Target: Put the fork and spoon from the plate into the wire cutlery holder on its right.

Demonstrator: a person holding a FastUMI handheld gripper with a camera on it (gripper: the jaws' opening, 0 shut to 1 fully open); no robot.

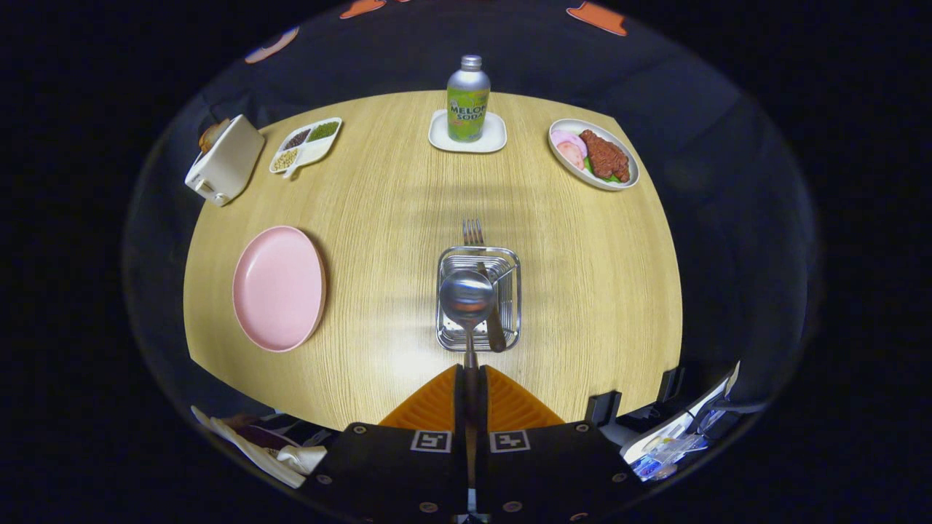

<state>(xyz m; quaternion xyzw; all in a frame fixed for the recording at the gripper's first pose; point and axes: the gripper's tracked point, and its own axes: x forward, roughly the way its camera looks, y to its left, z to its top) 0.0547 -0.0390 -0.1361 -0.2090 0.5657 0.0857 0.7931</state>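
My gripper (471, 372) is shut on the handle of a metal spoon (467, 298), whose bowl hangs just ahead of the fingers, over the wire cutlery holder (510, 258). The holder stands on the wooden table straight beyond the fingers. A fork (474, 233) lies in the holder, its tines sticking out past the far rim and its handle resting on the near rim. The pink plate (279, 287) sits left of the holder with nothing on it.
At the table's far side stand a green soda bottle (467, 98) on a white coaster (440, 138), a white dish of meat (628, 182) to the right, and a divided snack tray (309, 153) and a toaster (224, 161) to the left.
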